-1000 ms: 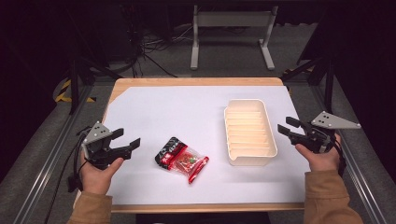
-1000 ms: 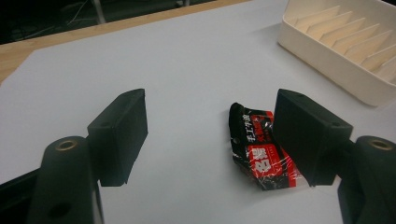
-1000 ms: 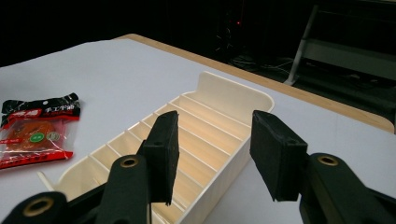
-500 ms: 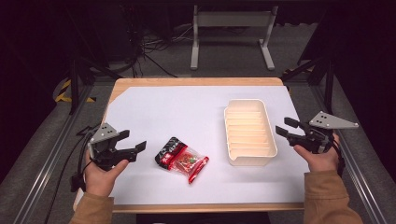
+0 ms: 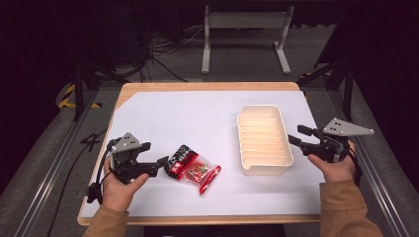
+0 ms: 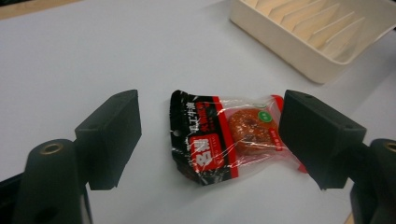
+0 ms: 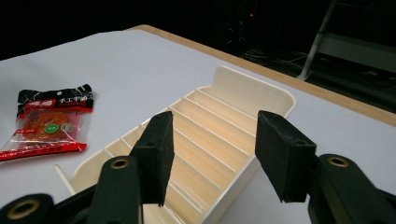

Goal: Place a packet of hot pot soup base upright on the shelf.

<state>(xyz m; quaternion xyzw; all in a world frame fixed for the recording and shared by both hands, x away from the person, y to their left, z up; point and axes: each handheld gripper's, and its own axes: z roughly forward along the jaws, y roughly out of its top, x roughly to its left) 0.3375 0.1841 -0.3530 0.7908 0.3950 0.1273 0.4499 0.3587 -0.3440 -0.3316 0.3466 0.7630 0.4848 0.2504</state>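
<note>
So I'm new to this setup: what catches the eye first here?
The red-and-black clear plastic snack packet lying flat on the white table, just ahead of the open left gripper. Right of it stands the empty cream ribbed plastic tray, with the right gripper beside it.

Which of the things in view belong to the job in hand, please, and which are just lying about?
In the job:
- snack packet, between the open left tongs, untouched
- cream tray, faced by the open right tongs

Lying about:
- metal stand beyond the table
- floor cables
</note>
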